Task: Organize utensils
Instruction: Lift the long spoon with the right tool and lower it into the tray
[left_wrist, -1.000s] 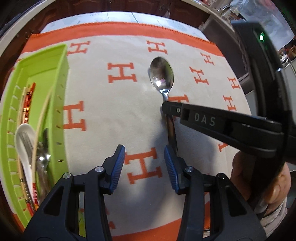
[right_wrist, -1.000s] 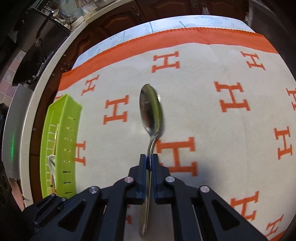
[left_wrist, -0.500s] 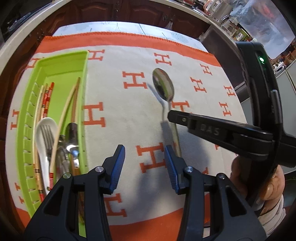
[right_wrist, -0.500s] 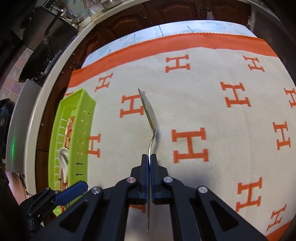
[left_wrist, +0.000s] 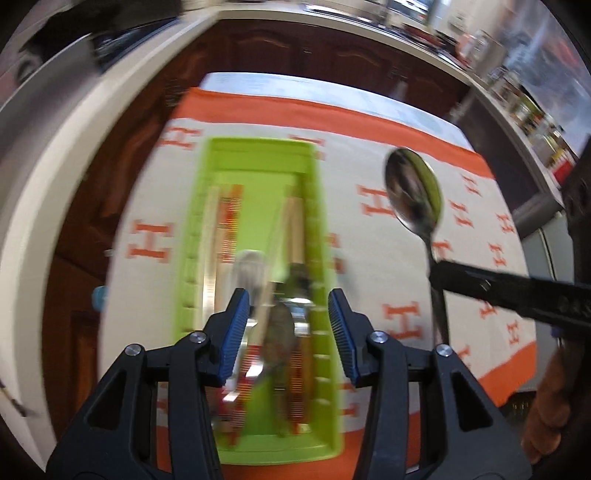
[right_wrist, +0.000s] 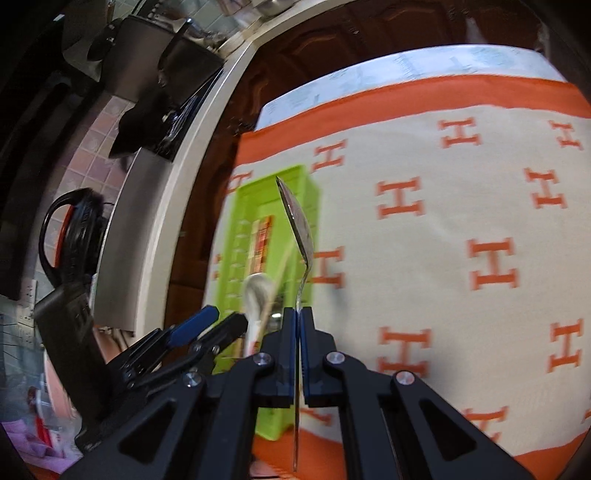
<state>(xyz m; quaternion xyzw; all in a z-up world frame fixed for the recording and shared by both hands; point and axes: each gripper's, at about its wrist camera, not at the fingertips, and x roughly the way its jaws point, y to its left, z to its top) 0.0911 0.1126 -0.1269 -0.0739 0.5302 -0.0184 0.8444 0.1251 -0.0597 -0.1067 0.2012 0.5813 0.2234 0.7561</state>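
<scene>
Right gripper (right_wrist: 298, 325) is clamped tight on the handle of a metal spoon (right_wrist: 297, 221), its two black fingers pressed flat against the narrow shaft just behind the neck, the bowl pointing toward 12 o'clock and turned edge-on in the right wrist view. The spoon is held in the air above the H-patterned orange and cream cloth (right_wrist: 443, 221), its bowl near the right-hand wall of the green utensil tray (right_wrist: 245, 229), which lies toward 10 o'clock from the pinch. In the left wrist view the same spoon (left_wrist: 413, 192) shows at 2 o'clock, bowl facing the lens, well clear of the cloth.

Left gripper (left_wrist: 288, 332) hangs wide apart and empty over the tray (left_wrist: 317, 206), blue pads spread at roughly the tray's width. Below it lie chopsticks (left_wrist: 229, 221), a white spoon (left_wrist: 251, 266) and other cutlery, blurred beyond telling apart.

By the look of it, the steel spoon is stiff, light and slick; a pinch on the thin handle lets it swivel, as its edge-on turn suggests. Holding near the neck, as here, keeps the heavier bowl from drooping. Judged from the frames, the step in hand is carrying it to the tray, where a low release would spare a clatter.
</scene>
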